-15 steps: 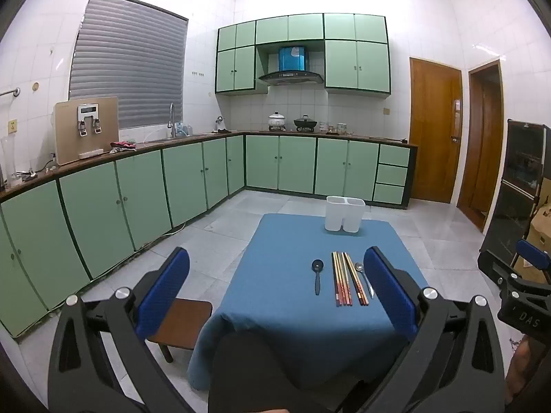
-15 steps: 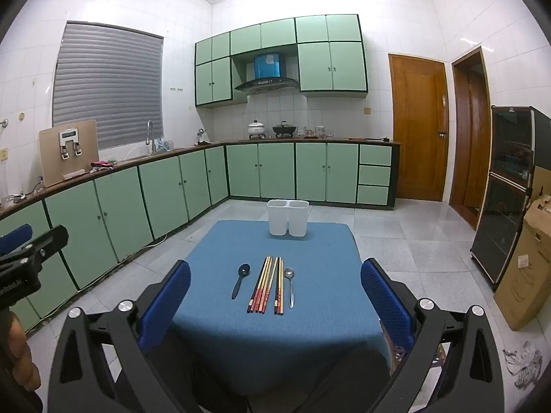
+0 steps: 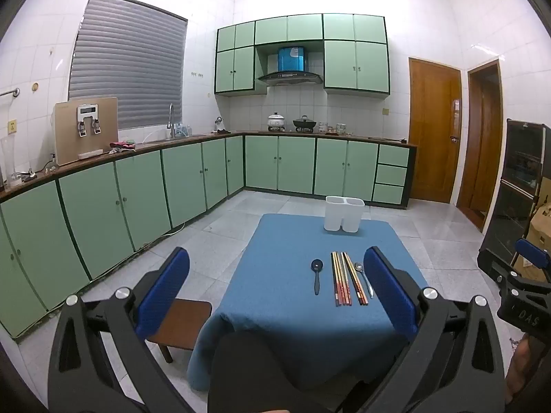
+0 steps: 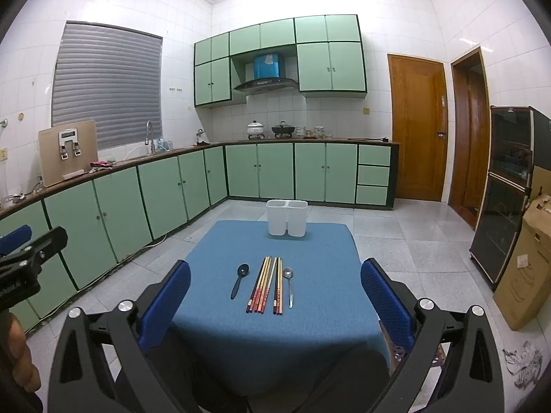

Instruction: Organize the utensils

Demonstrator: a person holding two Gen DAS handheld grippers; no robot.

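Chopsticks, slim lacquered rods, on woven blue tablecloth

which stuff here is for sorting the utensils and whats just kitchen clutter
For the job: black spoon, chopsticks, metal spoon, white two-part holder, all on the blue table.

Just about: pots on the counter, water dispenser, cardboard box, wooden stool.

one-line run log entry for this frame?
stage: start | left tool: open, empty | right tool: open, empty | spoons, chopsticks: on table | holder: empty
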